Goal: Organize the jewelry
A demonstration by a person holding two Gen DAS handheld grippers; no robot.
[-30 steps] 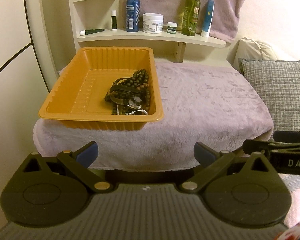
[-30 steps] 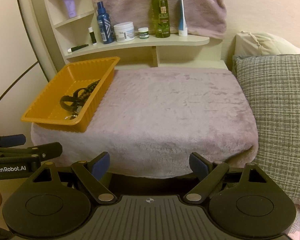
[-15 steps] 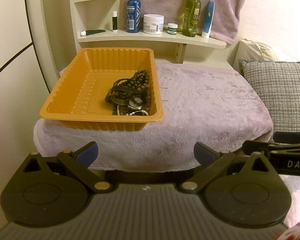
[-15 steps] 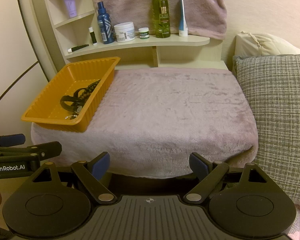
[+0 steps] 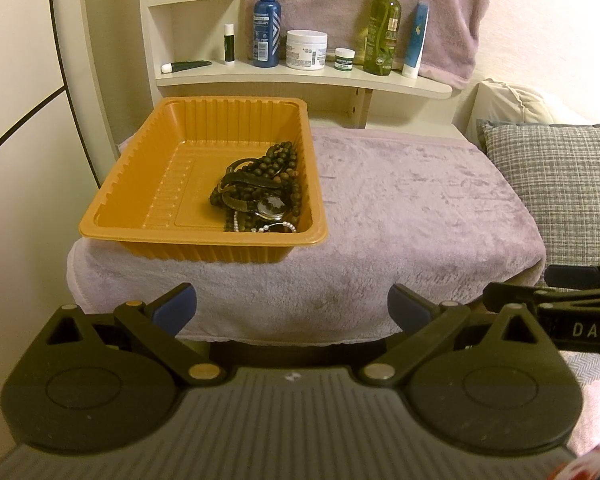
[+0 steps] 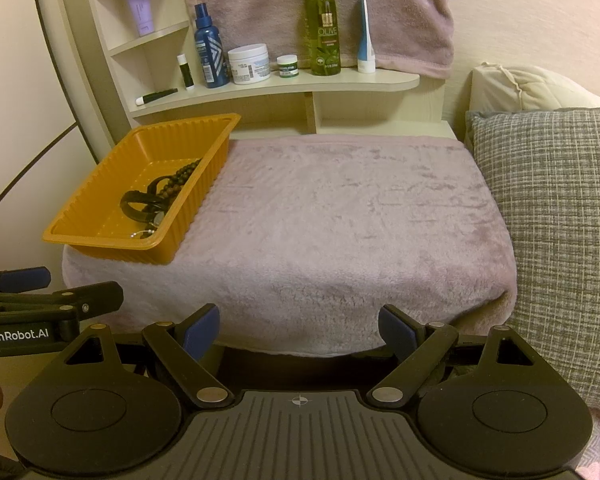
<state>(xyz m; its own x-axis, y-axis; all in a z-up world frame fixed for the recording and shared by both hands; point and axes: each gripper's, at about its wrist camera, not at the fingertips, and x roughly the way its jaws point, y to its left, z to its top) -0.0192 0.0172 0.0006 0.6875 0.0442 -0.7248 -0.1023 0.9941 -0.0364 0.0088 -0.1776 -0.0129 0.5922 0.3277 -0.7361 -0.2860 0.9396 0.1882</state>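
- Left wrist view: the left gripper [image 5: 292, 306] angles down toward the near edge of the towel [image 5: 400, 208], jaws wide with nothing between them.
- The orange tray [image 5: 140, 184] sits ahead and slightly left, well apart from the fingertips; the jewelry [image 5: 260, 196], beads, a strap and a watch, is heaped in its right half.
- Behind it, a shelf [image 5: 300, 80] carries bottles and jars.
- Right wrist view: the right gripper [image 6: 300, 330] tilts down likewise, jaws wide and empty, facing bare towel.
- The tray lies far left of it; a grey pillow [image 6: 560, 220] flanks the right.
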